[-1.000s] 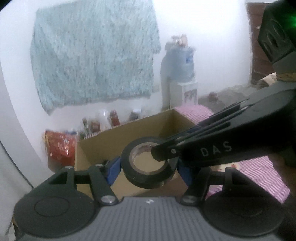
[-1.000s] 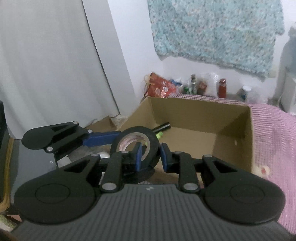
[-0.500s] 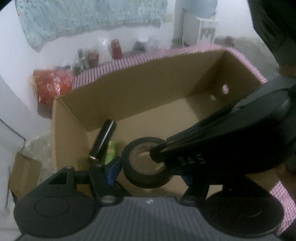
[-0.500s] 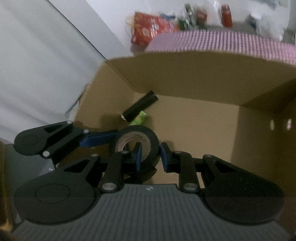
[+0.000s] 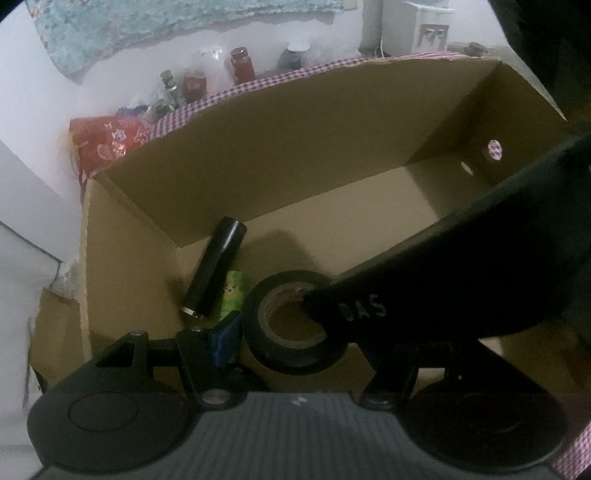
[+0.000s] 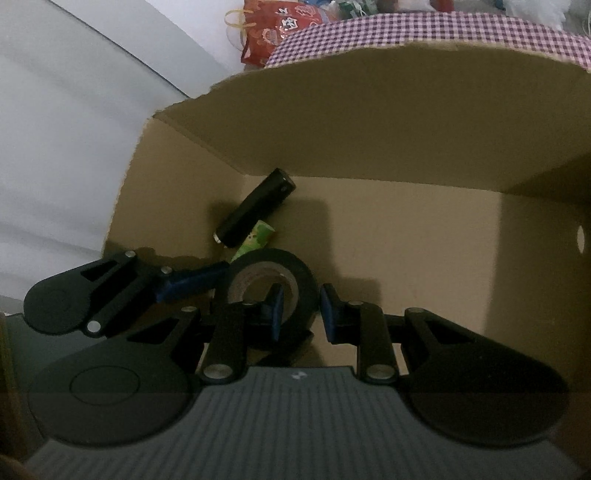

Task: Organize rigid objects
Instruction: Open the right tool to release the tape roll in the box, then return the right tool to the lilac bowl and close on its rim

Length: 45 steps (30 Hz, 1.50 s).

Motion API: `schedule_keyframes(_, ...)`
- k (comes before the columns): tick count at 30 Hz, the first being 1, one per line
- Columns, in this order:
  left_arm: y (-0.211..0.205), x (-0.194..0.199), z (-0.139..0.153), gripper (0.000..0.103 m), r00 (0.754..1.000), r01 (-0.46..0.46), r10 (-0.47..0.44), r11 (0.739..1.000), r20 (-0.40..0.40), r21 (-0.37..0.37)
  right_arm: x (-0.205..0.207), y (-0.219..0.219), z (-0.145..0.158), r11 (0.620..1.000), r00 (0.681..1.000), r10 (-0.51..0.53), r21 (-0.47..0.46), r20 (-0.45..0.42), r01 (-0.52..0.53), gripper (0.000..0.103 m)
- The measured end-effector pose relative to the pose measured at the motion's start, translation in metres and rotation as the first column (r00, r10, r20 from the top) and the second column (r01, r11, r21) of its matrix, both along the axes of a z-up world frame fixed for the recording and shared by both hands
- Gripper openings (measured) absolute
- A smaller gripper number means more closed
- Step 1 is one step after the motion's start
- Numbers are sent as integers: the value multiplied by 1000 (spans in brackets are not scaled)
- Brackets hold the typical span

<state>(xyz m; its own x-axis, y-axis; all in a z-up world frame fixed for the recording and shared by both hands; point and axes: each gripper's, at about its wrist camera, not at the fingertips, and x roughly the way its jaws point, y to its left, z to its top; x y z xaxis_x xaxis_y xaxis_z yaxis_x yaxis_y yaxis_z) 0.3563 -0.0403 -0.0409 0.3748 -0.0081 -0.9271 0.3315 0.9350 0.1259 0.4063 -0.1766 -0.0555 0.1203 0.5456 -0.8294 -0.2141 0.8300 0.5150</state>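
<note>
A: Where is the black tape roll (image 5: 295, 323)?

B: Low inside the cardboard box (image 5: 303, 147), held between both grippers. Whether it touches the box floor, I cannot tell. It stands on edge, its brown core facing the left camera.

A: How does the left gripper (image 5: 295, 332) stand?

B: Its blue left finger (image 5: 225, 341) presses the roll's outer side. The other finger is hidden behind the right tool's black body, so I cannot tell for certain whether it clamps the roll.

A: And the right gripper (image 6: 301, 310)?

B: In its own view one blue finger (image 6: 277, 312) sits inside the core and the other just outside the rim, with a sliver of gap there. The fingers straddle the roll's wall; whether they squeeze it, I cannot tell.

A: What else is in the box?

B: A black cylinder (image 5: 214, 275) lies slanted near the left corner, with a small green tube (image 5: 232, 295) beside it, touching it. Both are close to the roll, toward the left wall.

A: Around the box?

B: Checked purple cloth (image 6: 424, 31) under it, a red bag (image 5: 107, 140) and jars (image 5: 242, 66) by the white wall.
</note>
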Motion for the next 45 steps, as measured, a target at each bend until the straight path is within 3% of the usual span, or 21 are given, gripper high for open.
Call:
schedule_keyframes(15, 12, -5, 20, 69, 999, -39, 41, 997, 25, -59, 3, -13, -6, 998, 998, -44, 47, -44, 46, 29)
schedule_keyframes(23, 26, -31, 60, 70, 995, -31, 46, 987, 94, -155, -19, -41, 30, 982, 994, -104, 162, 29, 98, 29)
schedule_keyframes(31, 40, -113, 120, 78, 970, 45, 18, 967, 244, -250, -111, -108, 93, 941, 965, -176, 321, 195, 107, 29)
schedule_keyframes(35, 41, -165, 129, 80, 952, 90, 1, 955, 307, -282, -174, -143, 111, 940, 928, -220, 321, 300, 119, 29)
schedule_keyframes(40, 28, -220, 108, 81, 935, 124, -7, 943, 354, -310, -250, -171, 96, 942, 878, -281, 285, 387, 176, 31)
schedule_keyframes(45, 10, -252, 64, 81, 941, 133, -6, 926, 340, -352, -291, -179, 58, 931, 860, -347, 245, 374, 270, 32)
